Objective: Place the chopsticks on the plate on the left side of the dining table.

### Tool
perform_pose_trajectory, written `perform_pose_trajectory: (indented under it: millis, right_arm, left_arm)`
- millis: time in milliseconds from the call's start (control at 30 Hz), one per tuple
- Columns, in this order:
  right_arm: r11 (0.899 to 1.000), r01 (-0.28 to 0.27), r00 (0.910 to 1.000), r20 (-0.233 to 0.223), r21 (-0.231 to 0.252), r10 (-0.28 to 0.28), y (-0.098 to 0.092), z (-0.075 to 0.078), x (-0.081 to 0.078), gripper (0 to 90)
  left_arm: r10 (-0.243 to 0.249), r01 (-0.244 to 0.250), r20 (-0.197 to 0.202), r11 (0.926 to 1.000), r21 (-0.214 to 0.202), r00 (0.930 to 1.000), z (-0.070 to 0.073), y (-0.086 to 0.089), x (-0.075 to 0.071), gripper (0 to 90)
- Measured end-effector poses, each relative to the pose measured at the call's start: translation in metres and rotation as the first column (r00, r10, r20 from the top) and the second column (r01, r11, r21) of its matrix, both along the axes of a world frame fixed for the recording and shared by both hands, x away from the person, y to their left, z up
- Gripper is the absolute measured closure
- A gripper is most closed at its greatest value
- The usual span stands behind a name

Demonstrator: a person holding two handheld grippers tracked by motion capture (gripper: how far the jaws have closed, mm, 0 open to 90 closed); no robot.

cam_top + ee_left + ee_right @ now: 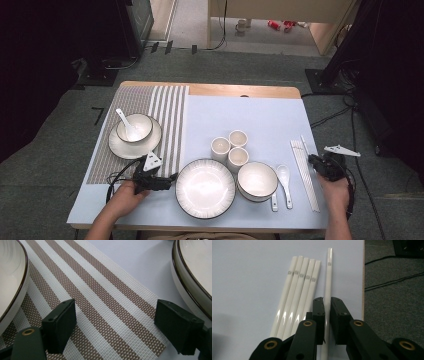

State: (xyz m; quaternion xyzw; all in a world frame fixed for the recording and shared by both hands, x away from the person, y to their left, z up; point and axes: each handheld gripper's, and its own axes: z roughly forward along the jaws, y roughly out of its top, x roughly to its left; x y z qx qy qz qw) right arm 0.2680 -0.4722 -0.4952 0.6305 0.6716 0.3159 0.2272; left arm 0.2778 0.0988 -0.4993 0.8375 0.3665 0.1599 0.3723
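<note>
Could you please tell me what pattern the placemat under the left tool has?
Brown and white woven stripes on the placemat, clearest in the left gripper view.

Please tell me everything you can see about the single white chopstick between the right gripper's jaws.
The single chopstick is a long, thin, glossy white stick, like plastic or ceramic, with a small grey mark near its far end. It lies near the table's edge, apart from five matching chopsticks. The right gripper is shut on it.

My right gripper (327,306) closes around one white chopstick (328,277), just right of five more white chopsticks (297,290). Left of them lie two white ceramic spoons (284,181), then the bowl (257,181).
</note>
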Motion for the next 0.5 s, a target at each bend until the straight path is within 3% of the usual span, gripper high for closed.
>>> perform_pose_trajectory:
  millis: [500]
  right_arm:
    - [1.0,0.007,0.9998,0.017,-0.009,-0.007,0.002,-0.002,-0.014,81.9]
  left_arm:
    - [-0.002,0.002,0.0,1.0,0.004,1.0,0.0,0.0,0.0,18.0]
